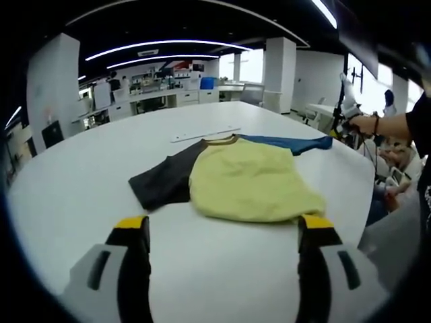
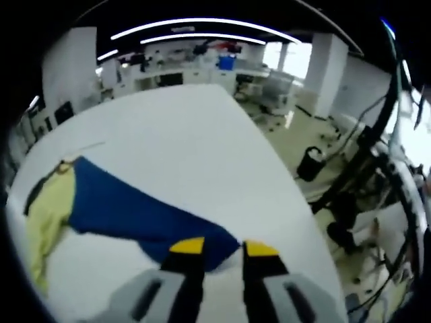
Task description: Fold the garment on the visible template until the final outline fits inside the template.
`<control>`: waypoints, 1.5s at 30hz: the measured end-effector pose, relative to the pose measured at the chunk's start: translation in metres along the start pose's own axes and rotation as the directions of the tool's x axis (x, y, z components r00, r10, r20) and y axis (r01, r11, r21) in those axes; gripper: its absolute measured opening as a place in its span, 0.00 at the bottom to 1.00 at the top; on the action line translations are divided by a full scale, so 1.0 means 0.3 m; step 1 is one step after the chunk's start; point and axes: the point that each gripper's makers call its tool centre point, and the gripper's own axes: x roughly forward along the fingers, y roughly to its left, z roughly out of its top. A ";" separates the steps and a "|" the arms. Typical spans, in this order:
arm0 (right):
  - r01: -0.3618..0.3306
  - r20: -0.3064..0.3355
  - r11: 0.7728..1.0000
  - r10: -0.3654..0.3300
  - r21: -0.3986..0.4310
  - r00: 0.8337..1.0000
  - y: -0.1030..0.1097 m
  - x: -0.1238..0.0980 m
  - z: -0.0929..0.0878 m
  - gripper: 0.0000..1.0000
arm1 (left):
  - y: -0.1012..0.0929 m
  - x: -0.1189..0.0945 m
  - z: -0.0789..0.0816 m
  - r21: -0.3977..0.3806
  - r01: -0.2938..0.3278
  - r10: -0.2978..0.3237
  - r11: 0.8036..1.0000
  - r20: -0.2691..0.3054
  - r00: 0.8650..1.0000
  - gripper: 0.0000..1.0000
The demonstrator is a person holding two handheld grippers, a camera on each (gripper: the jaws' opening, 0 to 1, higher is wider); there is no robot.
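Observation:
A T-shirt lies on the white table (image 1: 81, 195), with a yellow body (image 1: 252, 178), a black sleeve (image 1: 161, 182) spread to its left and a blue sleeve (image 1: 289, 142) stretched out to the right. My left gripper (image 1: 223, 225) hovers wide open in front of the shirt's near hem, with nothing between its jaws. The right gripper (image 1: 347, 101), held in a person's hand, is by the blue sleeve's end. In the right gripper view the blue sleeve (image 2: 135, 212) runs into my right gripper (image 2: 223, 250), whose jaws stand close together on the sleeve's tip. The yellow body (image 2: 44, 222) lies at the left.
A flat white strip (image 1: 205, 134) lies on the table just beyond the collar. The table's edge (image 2: 296, 202) drops off to the right, with a black bin (image 2: 311, 163) and stands on the floor there. People sit at the right (image 1: 394, 178). Desks fill the room behind.

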 end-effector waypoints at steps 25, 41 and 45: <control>-0.011 -0.047 0.988 0.018 0.154 0.999 0.129 0.079 -0.114 0.24 | 0.025 -0.007 -0.002 0.002 -0.010 0.010 1.000 0.002 1.000 0.87; -0.020 -0.041 0.987 0.026 0.158 0.999 0.145 0.080 -0.111 0.04 | 0.017 -0.026 0.000 0.017 -0.024 0.024 1.000 0.004 1.000 0.87; -0.029 -0.033 0.990 0.034 0.141 0.999 0.135 0.058 -0.098 0.03 | 0.028 -0.031 -0.002 0.020 -0.024 0.024 1.000 0.004 1.000 0.87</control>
